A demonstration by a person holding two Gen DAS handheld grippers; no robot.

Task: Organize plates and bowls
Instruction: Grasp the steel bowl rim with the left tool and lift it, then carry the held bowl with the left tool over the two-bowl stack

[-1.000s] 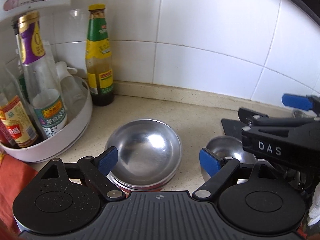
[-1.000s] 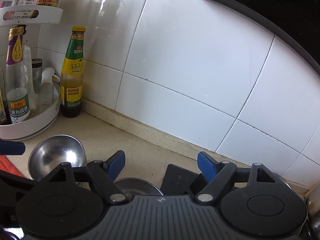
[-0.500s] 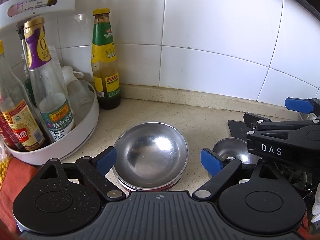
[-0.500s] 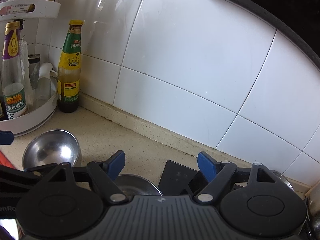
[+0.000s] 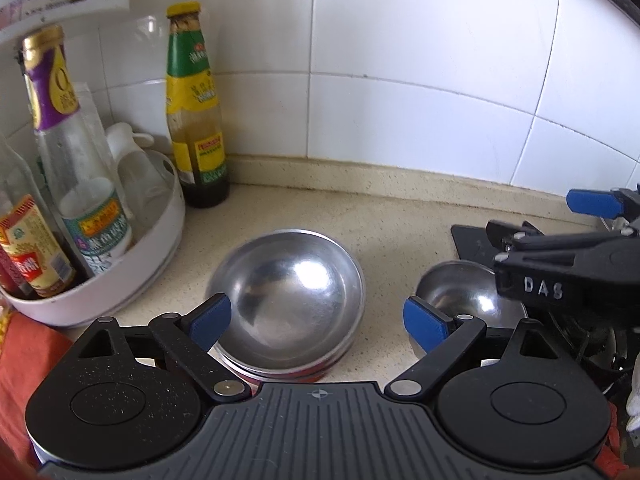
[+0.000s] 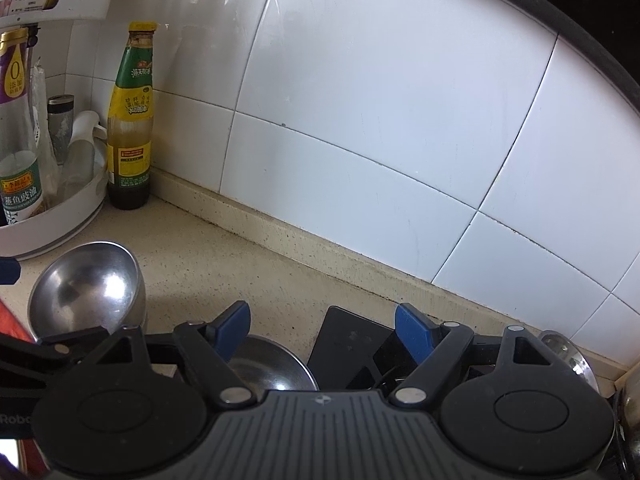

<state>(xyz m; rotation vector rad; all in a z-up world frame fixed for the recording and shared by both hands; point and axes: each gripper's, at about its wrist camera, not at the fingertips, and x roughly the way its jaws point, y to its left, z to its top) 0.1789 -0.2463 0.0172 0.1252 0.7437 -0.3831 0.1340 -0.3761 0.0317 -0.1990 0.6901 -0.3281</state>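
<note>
Left wrist view. Left gripper (image 5: pixel 316 318): jaws spread wide, having just been opening, nothing pinched; the large steel bowl (image 5: pixel 286 292) lay between and just beyond the blue pads, untouched. That bowl sat nested on a short stack, a red-rimmed dish (image 5: pixel 280 374) showing beneath it. A smaller steel bowl (image 5: pixel 456 292) stood apart to its right, partly behind the right-hand pad. Right gripper (image 5: pixel 560 276) entered from the right edge, above that small bowl. White turntable rack (image 5: pixel 120 280) held bottles at left; a green-labelled sauce bottle (image 5: pixel 198 120) stood beside it on the speckled counter (image 5: pixel 400 224).

Right wrist view. Right gripper (image 6: pixel 322 330): jaws apart, empty. The small steel bowl (image 6: pixel 276 364) lay low, just behind its left pad, not gripped. The large bowl (image 6: pixel 86 288) appeared at left. A black flat plate or mat (image 6: pixel 348 340) lay ahead of the pads; what it was could not be told.

Progress, as judged: one stack formed and released; the small bowl remained loose, likely next to be collected.
</note>
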